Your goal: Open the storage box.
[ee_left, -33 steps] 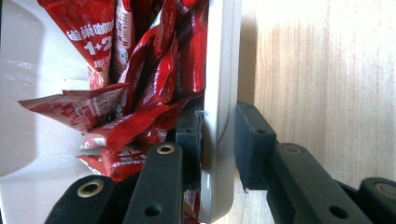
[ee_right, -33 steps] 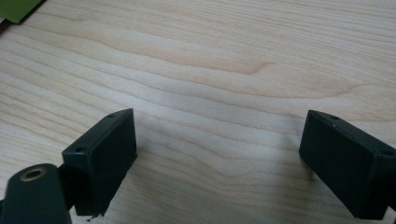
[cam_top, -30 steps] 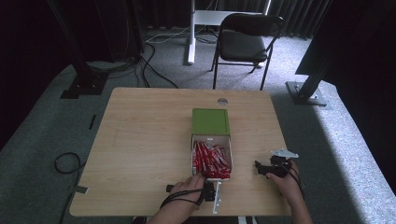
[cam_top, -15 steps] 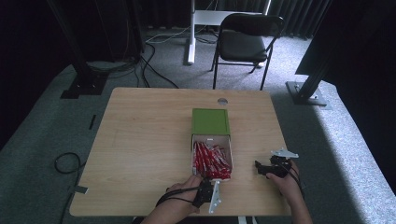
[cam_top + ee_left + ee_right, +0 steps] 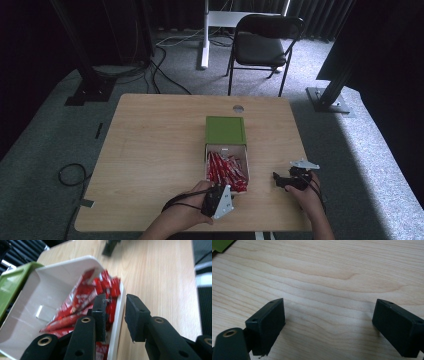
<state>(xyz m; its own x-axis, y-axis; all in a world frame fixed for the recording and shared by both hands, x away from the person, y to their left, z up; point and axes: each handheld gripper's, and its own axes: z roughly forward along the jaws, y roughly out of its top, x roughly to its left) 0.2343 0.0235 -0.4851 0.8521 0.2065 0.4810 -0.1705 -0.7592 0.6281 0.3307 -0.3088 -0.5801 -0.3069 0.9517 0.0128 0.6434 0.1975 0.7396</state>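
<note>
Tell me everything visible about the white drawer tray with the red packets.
The white drawer tray looks like smooth plastic, pulled out of its green sleeve toward the person on the wooden table. Red sachets fill its near half; the far part is bare. The left tongs straddle its near wall, with one pad inside.

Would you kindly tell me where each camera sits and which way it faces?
High view: above the person's side, looking forward and down on the table; forearms, left gripper, right gripper.
Left gripper view: along its jaws, one either side of the white box wall, over red sachets.
Right gripper view: along open jaws at bare wood.
Shared: high and left gripper views both show the box.
</note>
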